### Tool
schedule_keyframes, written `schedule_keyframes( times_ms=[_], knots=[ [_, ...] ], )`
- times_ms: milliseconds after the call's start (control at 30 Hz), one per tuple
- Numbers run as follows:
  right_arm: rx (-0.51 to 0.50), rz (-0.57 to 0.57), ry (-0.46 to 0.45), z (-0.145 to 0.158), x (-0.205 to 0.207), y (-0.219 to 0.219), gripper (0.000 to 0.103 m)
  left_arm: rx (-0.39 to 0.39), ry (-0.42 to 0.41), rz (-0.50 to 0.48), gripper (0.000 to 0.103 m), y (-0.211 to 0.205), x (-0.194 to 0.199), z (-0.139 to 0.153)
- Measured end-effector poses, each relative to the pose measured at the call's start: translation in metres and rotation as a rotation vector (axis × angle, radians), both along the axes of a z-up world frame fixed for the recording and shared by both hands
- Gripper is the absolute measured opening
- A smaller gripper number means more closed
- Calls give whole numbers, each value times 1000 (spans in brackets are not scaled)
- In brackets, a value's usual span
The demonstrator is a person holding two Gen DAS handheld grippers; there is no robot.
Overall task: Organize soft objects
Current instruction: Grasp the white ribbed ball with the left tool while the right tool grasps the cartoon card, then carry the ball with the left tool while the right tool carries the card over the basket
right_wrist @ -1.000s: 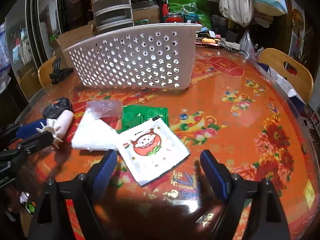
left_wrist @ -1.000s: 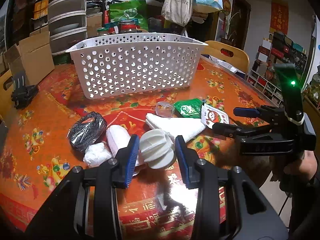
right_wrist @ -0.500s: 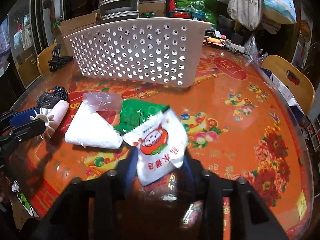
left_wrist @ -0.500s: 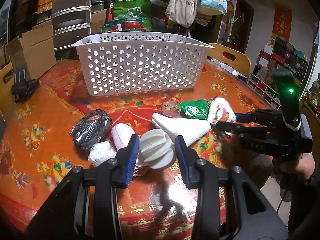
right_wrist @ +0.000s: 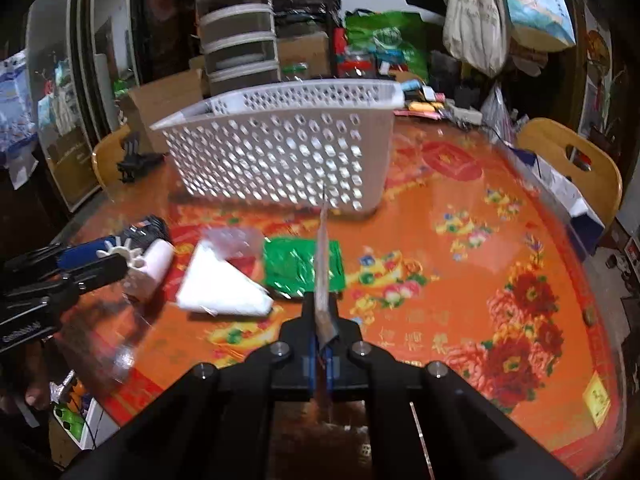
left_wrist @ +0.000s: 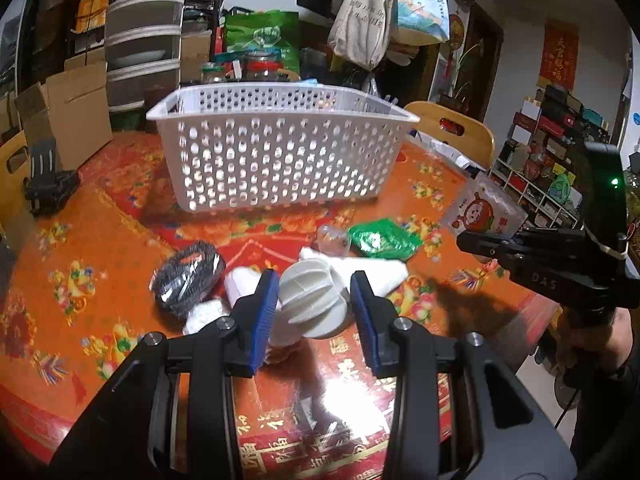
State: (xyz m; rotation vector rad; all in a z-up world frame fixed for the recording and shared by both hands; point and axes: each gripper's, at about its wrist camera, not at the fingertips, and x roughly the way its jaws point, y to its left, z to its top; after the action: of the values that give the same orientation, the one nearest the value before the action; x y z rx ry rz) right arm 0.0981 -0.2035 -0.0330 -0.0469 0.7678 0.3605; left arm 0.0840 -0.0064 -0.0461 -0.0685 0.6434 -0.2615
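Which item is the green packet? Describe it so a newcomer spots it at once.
Start at the white perforated basket on the orange table. Just in front of it, the green packet lies flat beside a folded white cloth. It is the only shiny green foil item there.

We are in a cluttered home dining room: beyond the jaws, a round floral-clothed table [left_wrist: 120, 184], wooden chair [left_wrist: 460, 132], hanging tote bags [left_wrist: 360, 24], stacked drawers [left_wrist: 140, 52], cardboard boxes [left_wrist: 76, 112].

table [left_wrist: 100, 240]: orange floral cloth | wooden chair [left_wrist: 452, 132] behind | drawer tower [left_wrist: 140, 48] | white wall [left_wrist: 520, 8]
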Motion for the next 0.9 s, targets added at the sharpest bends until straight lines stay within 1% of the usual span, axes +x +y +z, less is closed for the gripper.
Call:
schedule_keyframes(
  times_ms=[233, 400, 533, 667, 800, 900],
  knots=[
    [37, 53, -43, 36, 8, 10, 2, 14, -32, 1, 35, 3, 6, 31],
    [36, 67, -65, 55, 21, 18, 2, 11, -57, 1, 35, 10, 19, 58],
    [43, 80, -82, 74, 35, 22, 2, -2, -65, 1, 35, 17, 36, 82],
    [50, 90, -75, 90, 54, 26, 2, -15, -70, 8, 35, 24, 59, 108],
    [30, 102, -60, 105, 81, 33, 2, -6, -65, 29, 35, 26, 95, 135],
    [22, 98, -31, 110, 107, 38, 2, -15, -25, 51, 35, 30, 133, 146]
  ],
)
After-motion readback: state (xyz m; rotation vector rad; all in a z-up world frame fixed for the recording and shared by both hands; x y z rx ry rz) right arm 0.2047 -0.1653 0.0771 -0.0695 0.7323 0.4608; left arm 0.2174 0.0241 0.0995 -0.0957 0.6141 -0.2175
